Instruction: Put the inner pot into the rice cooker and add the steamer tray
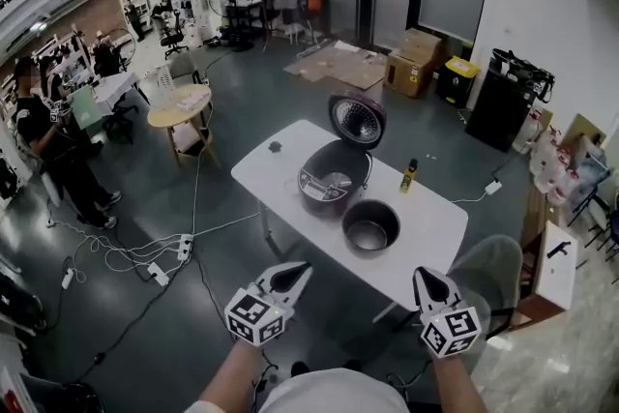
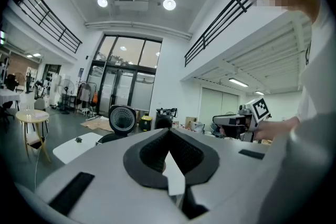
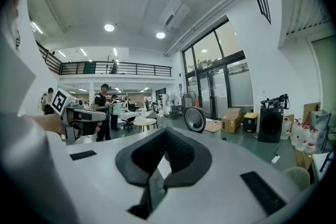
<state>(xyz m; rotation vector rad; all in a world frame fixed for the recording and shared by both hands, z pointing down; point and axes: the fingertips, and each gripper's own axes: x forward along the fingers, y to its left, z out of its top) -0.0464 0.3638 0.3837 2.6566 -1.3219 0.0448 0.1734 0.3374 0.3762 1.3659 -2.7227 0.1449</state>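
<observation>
A purple rice cooker (image 1: 334,177) stands on the white table (image 1: 280,171) with its lid (image 1: 356,119) raised; something pale lies inside it, too small to name. The dark inner pot (image 1: 370,225) sits on the table just nearer to me, beside the cooker. My left gripper (image 1: 300,272) and right gripper (image 1: 423,276) hover short of the table's near edge, both shut and empty. The left gripper view shows its jaws (image 2: 169,145) closed, the lid (image 2: 122,119) far ahead and the other gripper (image 2: 247,120) at right. From the right gripper (image 3: 165,140), the lid (image 3: 194,119) is also distant.
A small bottle (image 1: 409,175) and a tiny dark object (image 1: 275,147) are on the table. Cables and power strips (image 1: 160,256) trail over the floor at left. A round wooden table (image 1: 180,111), cardboard boxes (image 1: 411,58), a grey bin (image 1: 493,271) and a person (image 1: 48,140) stand around.
</observation>
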